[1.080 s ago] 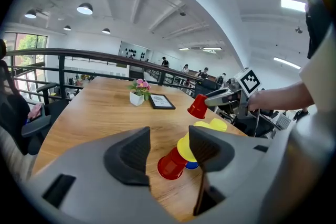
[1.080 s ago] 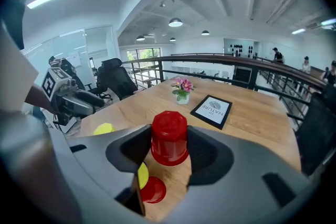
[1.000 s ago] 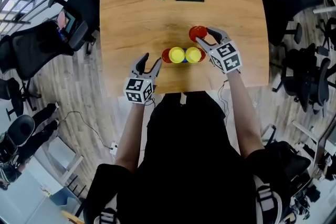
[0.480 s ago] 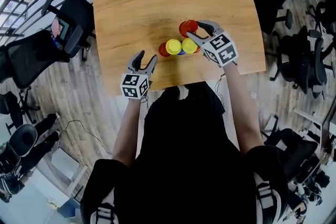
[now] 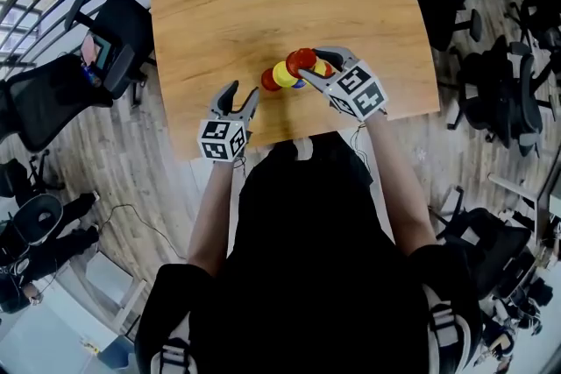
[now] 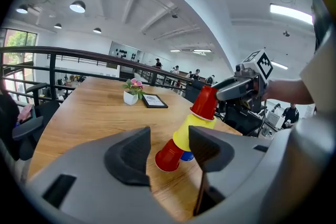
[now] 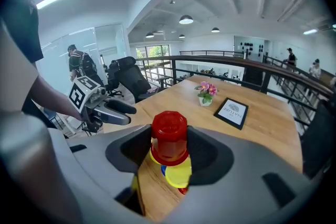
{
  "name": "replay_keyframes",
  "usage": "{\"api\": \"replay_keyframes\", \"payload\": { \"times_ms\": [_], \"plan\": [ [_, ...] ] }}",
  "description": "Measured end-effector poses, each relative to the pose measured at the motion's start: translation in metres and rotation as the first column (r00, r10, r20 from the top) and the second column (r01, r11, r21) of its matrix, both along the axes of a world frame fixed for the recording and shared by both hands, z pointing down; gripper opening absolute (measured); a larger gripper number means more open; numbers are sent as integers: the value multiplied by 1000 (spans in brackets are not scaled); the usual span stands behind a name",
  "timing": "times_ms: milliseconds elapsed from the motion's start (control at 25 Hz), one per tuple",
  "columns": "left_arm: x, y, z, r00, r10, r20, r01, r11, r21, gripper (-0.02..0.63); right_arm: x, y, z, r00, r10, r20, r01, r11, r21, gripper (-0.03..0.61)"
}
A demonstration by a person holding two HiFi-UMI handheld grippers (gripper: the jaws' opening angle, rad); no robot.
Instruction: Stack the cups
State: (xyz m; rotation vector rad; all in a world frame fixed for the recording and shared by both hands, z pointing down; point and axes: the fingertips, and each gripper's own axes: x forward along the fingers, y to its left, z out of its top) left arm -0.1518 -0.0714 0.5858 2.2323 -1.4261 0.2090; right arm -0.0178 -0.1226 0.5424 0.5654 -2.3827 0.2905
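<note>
Where right claw clamps, red cup between

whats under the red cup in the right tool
A yellow cup sits just below the red cup in the right tool, a blue cup lower still. The yellow cup's top is covered.

The right claw, clamped on the upturned red cup, has lifted it from the tabletop behind the row and brought it over a yellow cup, closer to the person
</note>
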Motion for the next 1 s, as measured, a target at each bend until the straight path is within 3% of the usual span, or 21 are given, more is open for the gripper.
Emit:
{"api": "replay_keyframes", "payload": {
  "times_ms": [440,600,840,1000],
  "plan": [
    [6,9,3,1000,8,6,-8,1000,-3,250,-2,10,6,999,-34,-38,36,998,44,230],
    [7,9,-1,1000,12,23,-12,1000,6,250,0,11,4,998,-42,-40,44,997,58,263],
    [9,11,-6,999,12,37,-13,1000,16,250,7,21,-2,999,-42,-3,42,997,64,276],
    [12,9,-13,999,29,41,-30,999,30,249,23,27,-3,999,13,42,-15,998,55,268]
  ]
}}
